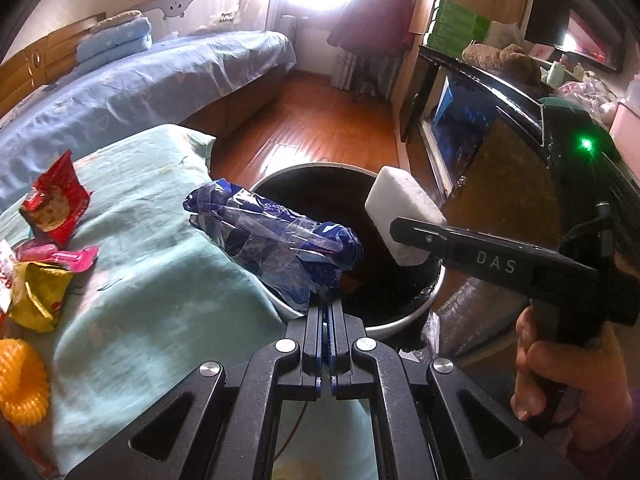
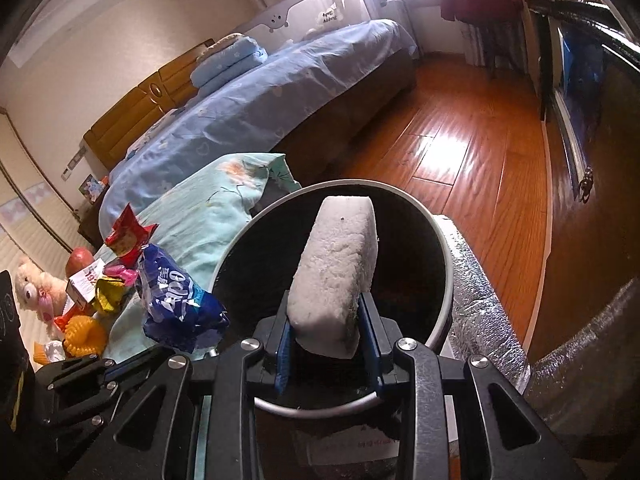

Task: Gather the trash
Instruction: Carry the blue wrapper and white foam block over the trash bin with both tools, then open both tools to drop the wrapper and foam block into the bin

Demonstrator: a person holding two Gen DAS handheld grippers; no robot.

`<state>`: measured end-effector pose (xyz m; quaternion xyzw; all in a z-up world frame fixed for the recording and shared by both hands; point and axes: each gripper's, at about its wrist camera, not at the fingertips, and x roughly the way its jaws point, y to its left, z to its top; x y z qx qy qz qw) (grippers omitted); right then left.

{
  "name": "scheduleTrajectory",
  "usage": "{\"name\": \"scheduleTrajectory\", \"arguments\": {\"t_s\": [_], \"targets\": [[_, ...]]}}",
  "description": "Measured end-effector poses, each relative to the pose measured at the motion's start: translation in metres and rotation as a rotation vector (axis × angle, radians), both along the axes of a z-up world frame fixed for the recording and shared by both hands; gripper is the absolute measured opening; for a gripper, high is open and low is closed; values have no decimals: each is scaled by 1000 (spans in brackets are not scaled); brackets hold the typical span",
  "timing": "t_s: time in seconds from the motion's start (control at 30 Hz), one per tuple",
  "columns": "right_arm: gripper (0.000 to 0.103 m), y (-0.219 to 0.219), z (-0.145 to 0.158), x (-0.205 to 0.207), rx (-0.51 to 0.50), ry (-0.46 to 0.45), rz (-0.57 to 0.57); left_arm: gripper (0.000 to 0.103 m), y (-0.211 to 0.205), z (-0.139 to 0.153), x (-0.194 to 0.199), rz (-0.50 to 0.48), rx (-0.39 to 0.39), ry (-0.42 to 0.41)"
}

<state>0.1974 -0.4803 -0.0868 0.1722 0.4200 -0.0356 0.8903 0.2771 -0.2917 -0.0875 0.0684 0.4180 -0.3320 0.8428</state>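
While the bin (image 1: pixel 400 312) stands on the wood floor (image 1: pixel 320 120) against the green-covered surface (image 1: pixel 152 264), both pieces of trash hang over or beside its dark mouth. Its contents are too dark to make out, and in the right wrist view its near rim passes behind the right gripper (image 2: pixel 330 334). That gripper's jaws stand narrow, clamped on the lower end of a white foam block (image 2: pixel 338 264), which rises tilted over the bin's opening. In the left wrist view the block (image 1: pixel 404 216) sits above the bin's right rim, its bottom end hidden behind the black finger marked DAS. A hand (image 1: pixel 560 380) below grips the handle, cut off by the frame.

The left gripper (image 1: pixel 326 304) has its jaws pressed together on a corner of a blue wrapper (image 1: pixel 276 248), which reaches across the bin's left rim; the pinched edge is barely visible between the pads. Further left of the bin lie a red packet (image 1: pixel 54 200), a pink wrapper (image 1: pixel 60 256), a yellow packet (image 1: pixel 36 296) and an orange ring (image 1: pixel 22 384), partly cut off. Beyond the bin stretches a blue bed (image 1: pixel 140 80), and the window is washed out by glare.
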Motion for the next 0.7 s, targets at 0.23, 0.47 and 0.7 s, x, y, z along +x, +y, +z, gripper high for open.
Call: {"name": "scheduleTrajectory", "arguments": {"t_s": [0.23, 0.47, 0.7], "targets": [[31, -8, -5, 6, 13, 11, -9, 1, -10, -1, 8, -9, 2, 1], [35, -15, -6, 13, 15, 21, -26, 16, -10, -1, 11, -11, -4, -3], [66, -18, -5, 9, 47, 5, -44, 51, 11, 1, -1, 50, -12, -27]]}}
